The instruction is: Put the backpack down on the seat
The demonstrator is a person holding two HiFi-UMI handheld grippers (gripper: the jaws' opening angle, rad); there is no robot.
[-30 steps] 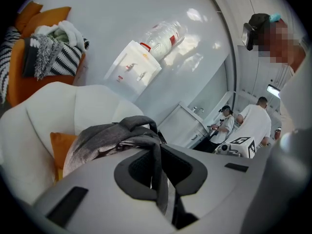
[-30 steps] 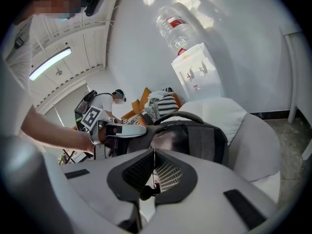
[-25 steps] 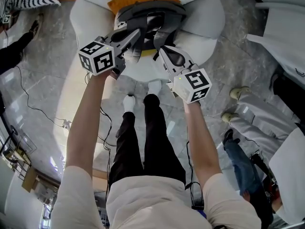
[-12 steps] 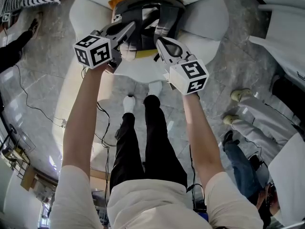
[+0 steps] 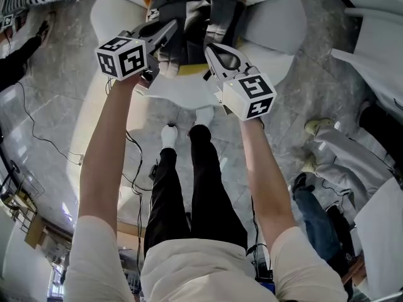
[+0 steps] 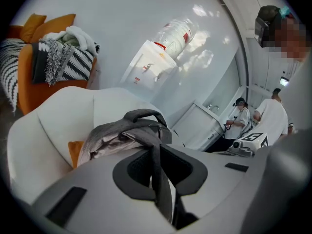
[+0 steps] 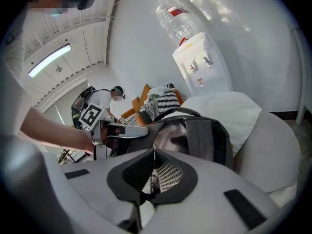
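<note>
Backpack (image 5: pixel 196 17) is shown in the head view upright at the far end of the white seat (image 5: pixel 271 49), between left tongs (image 5: pixel 171 30) and right tongs (image 5: pixel 210 48). Whether it rests there cannot be told.

In the left gripper view, those tongs are clamped on a grey strap (image 6: pixel 158 179), beside an orange cushion (image 6: pixel 74 152).

In the right gripper view, the tongs are closed on a mesh-faced strap (image 7: pixel 168 174).

Both straps are best lowered evenly, kept inside the seat's raised sides, with open floor (image 5: pixel 56 99) near.
</note>
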